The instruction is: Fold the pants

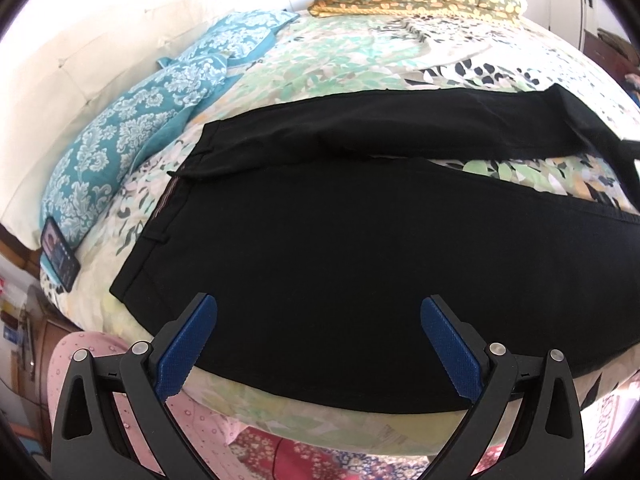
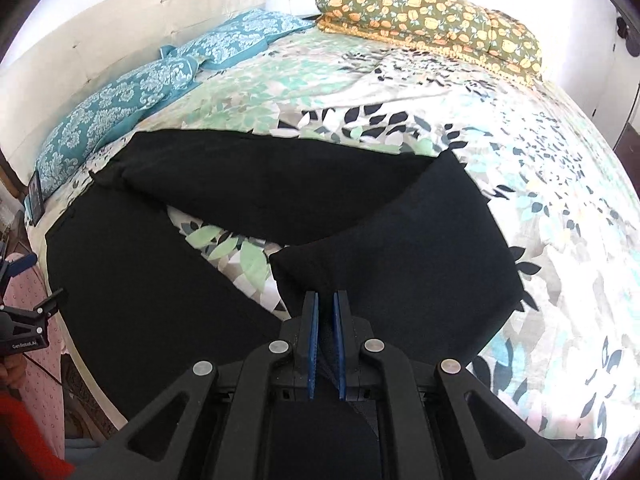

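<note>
Black pants (image 1: 320,240) lie spread on a floral bedspread (image 1: 320,52), waistband to the left, two legs running right. My left gripper (image 1: 319,312) is open and empty, hovering over the near leg by the bed's front edge. In the right wrist view the pants (image 2: 160,280) form a V, and the far leg's end (image 2: 400,248) is lifted and folded back. My right gripper (image 2: 326,300) is shut on that black leg fabric. The left gripper (image 2: 24,312) shows at the left edge.
Two teal patterned pillows (image 1: 132,136) lie along the white headboard (image 2: 120,24) at left. A yellow-flowered folded quilt (image 2: 432,20) sits at the far side. A phone (image 1: 60,256) lies at the bed's left corner. Pink cloth (image 1: 92,364) hangs below the front edge.
</note>
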Tool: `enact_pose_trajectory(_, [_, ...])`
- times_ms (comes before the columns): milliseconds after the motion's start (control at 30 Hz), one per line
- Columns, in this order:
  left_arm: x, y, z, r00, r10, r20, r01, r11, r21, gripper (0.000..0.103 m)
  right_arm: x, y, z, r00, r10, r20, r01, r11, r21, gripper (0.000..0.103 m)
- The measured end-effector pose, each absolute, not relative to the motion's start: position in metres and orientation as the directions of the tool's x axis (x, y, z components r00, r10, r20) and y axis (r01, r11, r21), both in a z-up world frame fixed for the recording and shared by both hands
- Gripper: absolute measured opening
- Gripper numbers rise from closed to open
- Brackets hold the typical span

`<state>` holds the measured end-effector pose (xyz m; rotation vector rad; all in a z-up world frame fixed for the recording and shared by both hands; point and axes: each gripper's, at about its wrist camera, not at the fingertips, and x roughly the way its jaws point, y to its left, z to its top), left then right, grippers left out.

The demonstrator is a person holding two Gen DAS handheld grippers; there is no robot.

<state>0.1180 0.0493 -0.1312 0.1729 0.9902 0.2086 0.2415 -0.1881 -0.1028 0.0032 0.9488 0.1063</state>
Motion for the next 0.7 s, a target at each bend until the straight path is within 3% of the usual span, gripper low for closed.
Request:
enact_pose_trajectory(167, [0.117, 0.047, -0.133, 0.531, 0.249, -0.81, -0.083, 0.966, 0.243, 0.102, 0.24, -0.252, -0.056, 0.652, 0.003, -0.759, 0.053, 0.997, 0.049, 0.008])
enact_pose_trajectory(400, [0.12, 0.045, -0.136, 0.523, 0.251, -0.815, -0.078, 0.966, 0.248, 0.102, 0.264, -0.404, -0.035, 0.616, -0.141, -0.775, 0.361, 0.925, 0.119, 0.008])
enact_pose_trajectory(567, [0.123, 0.041, -0.144, 0.5, 0.272, -0.822, -0.066, 0.959, 0.277, 0.102, 0.291, -0.468, -0.051, 0.551, -0.143, -0.822, 0.442, 0.886, 0.142, 0.008])
enact_pose_trajectory(700, [0.127, 0.039, -0.147, 0.493, 0.284, -0.823, -0.056, 0.954, 0.296, 0.102, 0.307, -0.508, -0.101, 0.471, -0.059, -0.88, 0.485, 0.851, 0.202, 0.012])
